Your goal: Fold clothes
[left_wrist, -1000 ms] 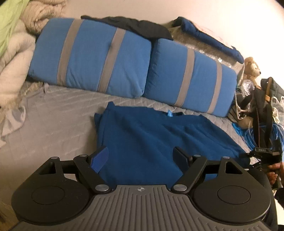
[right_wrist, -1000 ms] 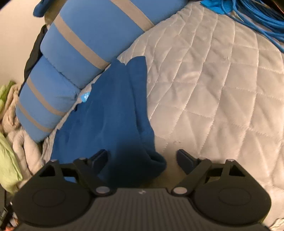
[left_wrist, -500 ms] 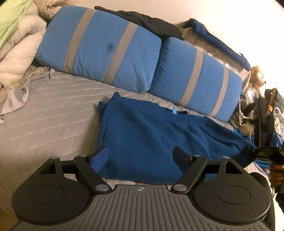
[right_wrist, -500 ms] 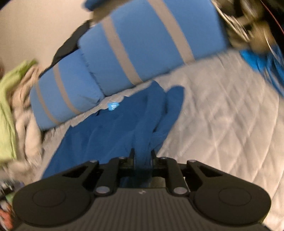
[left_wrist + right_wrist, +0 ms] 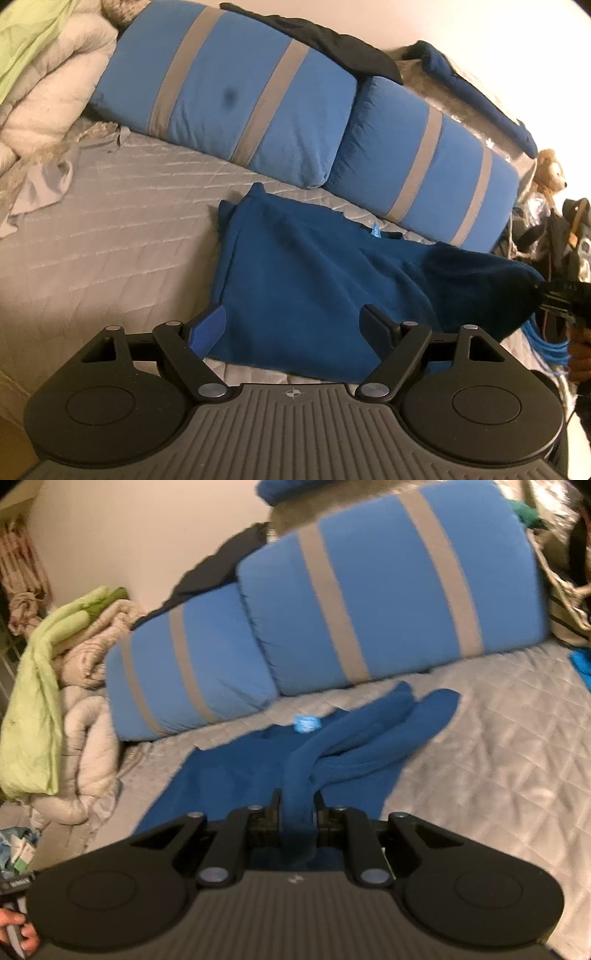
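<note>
jaws of right gripper hide pinched blue garment edge.

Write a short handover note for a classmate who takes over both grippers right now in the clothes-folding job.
Left gripper: open, holding nothing, above the near hem of the blue sweater.
Right gripper: shut on a bunched part of the sweater's right side, apparently the sleeve, lifted off the quilted bed cover.
The sweater lies mostly flat below the two striped pillows, collar tag toward them.
Done: right side grasped.
Left: carry it across the body, fold the other side, then fold up the hem.
</note>
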A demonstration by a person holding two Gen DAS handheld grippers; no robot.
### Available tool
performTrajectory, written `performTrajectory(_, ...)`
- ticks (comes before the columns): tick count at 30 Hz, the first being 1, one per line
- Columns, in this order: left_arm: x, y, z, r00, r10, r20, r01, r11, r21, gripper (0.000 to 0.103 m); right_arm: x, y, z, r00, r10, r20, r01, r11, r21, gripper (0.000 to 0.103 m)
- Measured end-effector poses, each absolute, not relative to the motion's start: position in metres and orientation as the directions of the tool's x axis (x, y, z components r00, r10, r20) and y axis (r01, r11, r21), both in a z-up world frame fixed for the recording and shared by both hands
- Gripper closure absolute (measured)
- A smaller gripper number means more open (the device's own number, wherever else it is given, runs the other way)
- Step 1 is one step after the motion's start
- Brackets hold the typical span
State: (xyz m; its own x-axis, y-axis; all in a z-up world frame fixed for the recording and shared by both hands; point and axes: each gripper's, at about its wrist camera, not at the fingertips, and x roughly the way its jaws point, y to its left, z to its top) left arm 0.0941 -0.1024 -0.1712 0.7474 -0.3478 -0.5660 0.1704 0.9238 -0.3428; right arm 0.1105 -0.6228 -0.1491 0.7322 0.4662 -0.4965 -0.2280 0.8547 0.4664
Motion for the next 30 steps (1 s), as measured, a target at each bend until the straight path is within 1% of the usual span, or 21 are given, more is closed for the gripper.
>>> performTrajectory(5,0.089,-0.091,-0.171,0.772,-0.370,-0.518,0.151,0.897,-0.415,0.023,0.133,-0.567,-0.128,0.702,0.539,-0.465,-0.342,0.828,0.444,0.089)
performTrajectory(9,0.074,-0.089,-0.161,0.809,-0.355,-0.468,0.171,0.904,-0.391,0.023,0.155,-0.494,-0.122,0.643,0.609,-0.464,-0.452,0.791,0.412,0.089)
performTrajectory(15,0.058,-0.072,-0.149,0.828,-0.345,-0.443,0.159,0.901,-0.404,0.023,0.172,-0.378,-0.131,0.531,0.715,-0.455,-0.592,0.697,0.405,0.090)
performTrajectory(19,0.051,-0.057,-0.149,0.831,-0.320,-0.455,0.124,0.904,-0.410,0.023,0.160,-0.310,-0.158,0.433,0.737,-0.519,-0.666,0.649,0.368,0.090)
performTrajectory(20,0.050,-0.053,-0.150,0.830,-0.316,-0.459,0.116,0.904,-0.412,0.023,0.156,-0.298,-0.169,0.405,0.730,-0.551,-0.679,0.643,0.352,0.090)
performTrajectory(24,0.047,-0.038,-0.151,0.829,-0.304,-0.470,0.092,0.902,-0.422,0.023,0.143,-0.274,-0.202,0.390,0.664,-0.637,-0.705,0.661,0.258,0.090)
performTrajectory(27,0.047,-0.028,-0.152,0.828,-0.294,-0.477,0.076,0.902,-0.425,0.023,0.138,-0.274,-0.203,0.408,0.652,-0.639,-0.702,0.671,0.237,0.089)
performTrajectory(28,0.049,-0.026,-0.152,0.827,-0.289,-0.481,0.068,0.903,-0.424,0.023,0.136,-0.274,-0.203,0.414,0.649,-0.638,-0.701,0.675,0.231,0.086)
performTrajectory(29,0.051,-0.025,-0.152,0.826,-0.284,-0.486,0.060,0.903,-0.425,0.023,0.135,-0.273,-0.201,0.414,0.649,-0.638,-0.704,0.673,0.228,0.078)
performTrajectory(30,0.053,-0.023,-0.152,0.825,-0.282,-0.490,0.055,0.902,-0.428,0.023,0.133,-0.274,-0.200,0.409,0.657,-0.633,-0.715,0.662,0.225,0.062)
